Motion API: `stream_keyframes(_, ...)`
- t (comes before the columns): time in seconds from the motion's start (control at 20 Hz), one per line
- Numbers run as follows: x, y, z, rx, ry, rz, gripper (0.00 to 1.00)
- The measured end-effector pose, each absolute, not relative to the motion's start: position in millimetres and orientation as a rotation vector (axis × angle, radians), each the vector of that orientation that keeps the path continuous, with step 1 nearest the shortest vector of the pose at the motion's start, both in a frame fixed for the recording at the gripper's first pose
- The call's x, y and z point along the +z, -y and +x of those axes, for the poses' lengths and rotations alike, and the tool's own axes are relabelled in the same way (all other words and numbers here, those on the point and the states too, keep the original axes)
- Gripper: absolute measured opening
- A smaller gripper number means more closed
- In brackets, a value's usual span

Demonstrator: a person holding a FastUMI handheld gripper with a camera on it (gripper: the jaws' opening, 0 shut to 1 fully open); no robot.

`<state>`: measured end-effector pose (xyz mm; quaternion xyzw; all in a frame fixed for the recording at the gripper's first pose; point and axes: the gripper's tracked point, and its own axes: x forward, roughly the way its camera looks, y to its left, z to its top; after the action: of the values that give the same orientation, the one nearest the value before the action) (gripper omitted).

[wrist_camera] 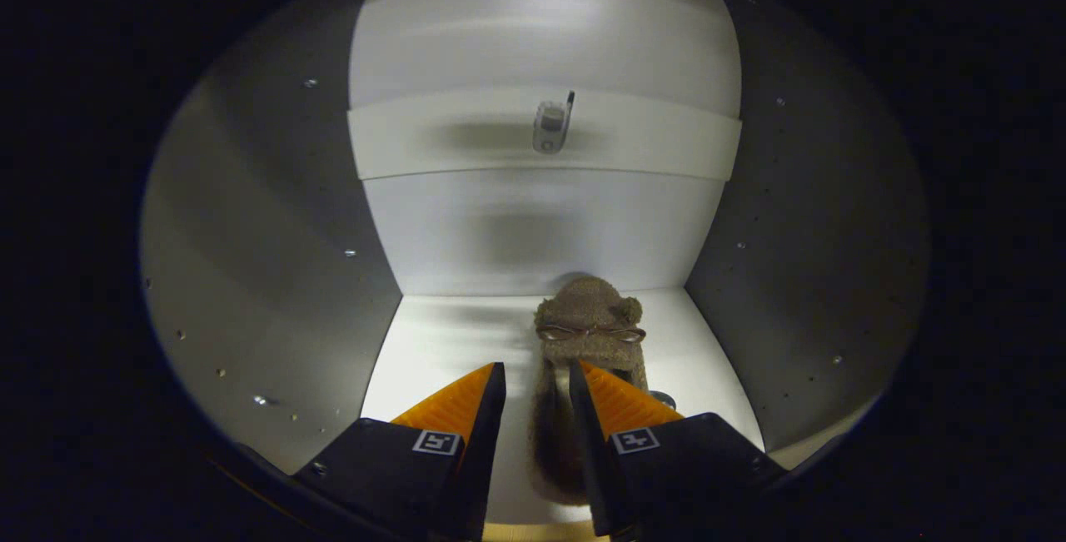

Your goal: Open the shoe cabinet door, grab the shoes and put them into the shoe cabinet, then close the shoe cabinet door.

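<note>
Inside cabinet (250,275): slipper (590,334) between fingers (466,396) (parted)

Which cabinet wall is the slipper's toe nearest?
The back wall: the slipper points its toe at its foot, apart from both side walls. The gripper stands open, fingers either side of the heel.

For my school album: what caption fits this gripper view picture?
Tongs straddle a fuzzy brown slipper on the white shoe cabinet floor.
</note>
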<state>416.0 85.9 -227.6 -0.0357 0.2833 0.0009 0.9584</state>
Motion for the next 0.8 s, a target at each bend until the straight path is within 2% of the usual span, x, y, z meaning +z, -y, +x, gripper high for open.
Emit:
stream_keyframes(0.1, -202, -94, 398, 0.02, -0.509, -0.066, 0.59)
stream_keyframes(0.25, -162, -102, 368, 0.039, -0.406, -0.035, 0.61)
stream_keyframes(0.4, -138, -105, 335, 0.039, -0.35, -0.012, 0.99)
stream_keyframes(0.8, -87, -92, 224, 0.02, -0.236, -0.013, 0.99)
